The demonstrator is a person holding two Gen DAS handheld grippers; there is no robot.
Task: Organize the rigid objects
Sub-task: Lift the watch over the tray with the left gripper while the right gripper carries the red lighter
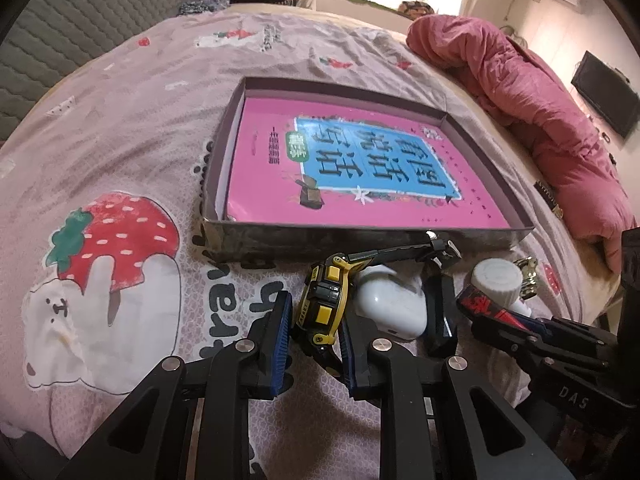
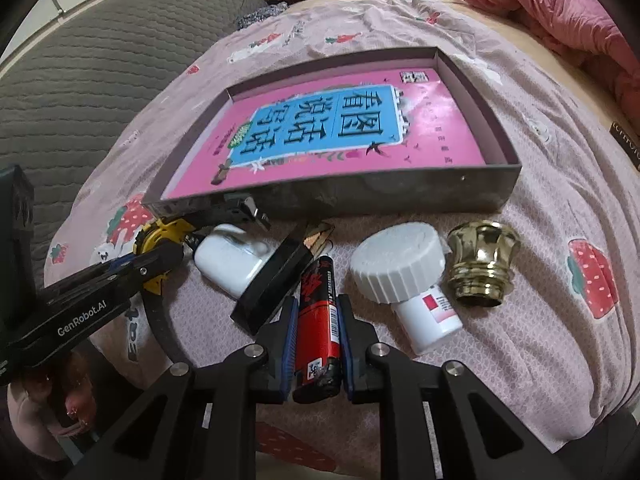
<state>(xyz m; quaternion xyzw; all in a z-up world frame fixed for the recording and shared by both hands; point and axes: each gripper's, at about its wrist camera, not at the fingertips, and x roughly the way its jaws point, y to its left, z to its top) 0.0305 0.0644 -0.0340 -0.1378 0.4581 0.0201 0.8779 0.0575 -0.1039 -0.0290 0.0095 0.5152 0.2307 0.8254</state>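
Observation:
In the left wrist view, my left gripper (image 1: 315,322) is shut on a yellow and black wristwatch (image 1: 324,300), whose black strap runs toward the box. A white earbud case (image 1: 390,306) lies just right of the watch. In the right wrist view, my right gripper (image 2: 318,326) is shut on a red and black lighter (image 2: 318,320), held lengthwise between the blue pads. The watch (image 2: 160,240) and left gripper (image 2: 100,284) show at the left there. Beyond both grippers stands a shallow grey box (image 2: 360,196) with a pink book (image 2: 340,128) lying flat inside.
On the strawberry-print bedsheet lie a black rectangular piece (image 2: 276,284), a white bottle with a wide ribbed cap (image 2: 400,272) and a gold cap (image 2: 482,264). A rumpled pink duvet (image 1: 540,120) lies at the right, a grey quilted headboard (image 2: 80,80) at the left.

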